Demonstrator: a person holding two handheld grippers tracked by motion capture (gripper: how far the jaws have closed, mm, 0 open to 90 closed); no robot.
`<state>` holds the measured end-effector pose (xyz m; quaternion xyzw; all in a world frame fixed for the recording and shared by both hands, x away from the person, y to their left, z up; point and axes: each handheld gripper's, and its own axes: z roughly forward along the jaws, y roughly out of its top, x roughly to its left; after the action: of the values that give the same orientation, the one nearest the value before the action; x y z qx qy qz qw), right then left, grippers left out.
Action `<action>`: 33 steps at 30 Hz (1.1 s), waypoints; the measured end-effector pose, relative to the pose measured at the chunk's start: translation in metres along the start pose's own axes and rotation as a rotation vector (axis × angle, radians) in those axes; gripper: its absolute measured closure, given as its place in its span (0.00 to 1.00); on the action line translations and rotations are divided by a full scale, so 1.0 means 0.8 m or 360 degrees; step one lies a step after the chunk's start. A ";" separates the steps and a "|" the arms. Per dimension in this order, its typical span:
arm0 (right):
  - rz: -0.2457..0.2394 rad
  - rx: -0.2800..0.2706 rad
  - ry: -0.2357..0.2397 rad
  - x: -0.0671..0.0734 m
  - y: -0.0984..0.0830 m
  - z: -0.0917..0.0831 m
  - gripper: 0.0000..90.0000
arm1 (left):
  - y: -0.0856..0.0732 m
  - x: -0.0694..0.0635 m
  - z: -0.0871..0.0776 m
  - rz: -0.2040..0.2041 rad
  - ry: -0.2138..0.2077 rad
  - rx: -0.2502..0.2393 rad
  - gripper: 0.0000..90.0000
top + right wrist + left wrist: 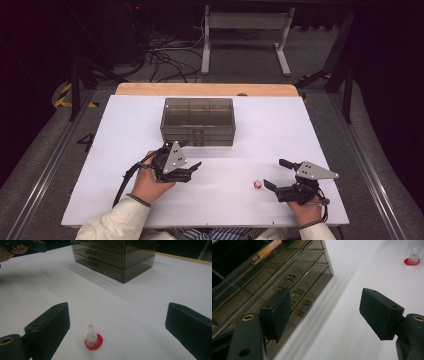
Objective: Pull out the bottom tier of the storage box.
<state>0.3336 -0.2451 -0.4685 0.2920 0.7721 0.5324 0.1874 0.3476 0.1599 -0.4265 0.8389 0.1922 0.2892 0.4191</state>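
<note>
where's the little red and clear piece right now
The little red and clear piece stands on the white table, right of centre near the front edge, just ahead of the right gripper.

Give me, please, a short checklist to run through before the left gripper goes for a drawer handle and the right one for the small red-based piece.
1. Left gripper jaws apart, nothing between them: ok.
2. Left gripper aimed at the drawer handles: ok, not yet touching.
3. Drawers of the box all closed: ok.
4. Right gripper open wide: ok.
5. Red-based piece upright between the right jaws, untouched: ok.
6. What the drawers hold: cannot tell.
</note>
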 end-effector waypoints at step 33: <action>-0.0003 0.0006 0.0005 0.000 0.000 0.000 0.07 | -0.008 -0.019 0.022 0.0334 0.0342 0.0162 0.45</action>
<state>0.3334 -0.2447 -0.4687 0.2908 0.7737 0.5312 0.1862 0.3468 0.1441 -0.4451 0.8388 0.1617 0.4093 0.3206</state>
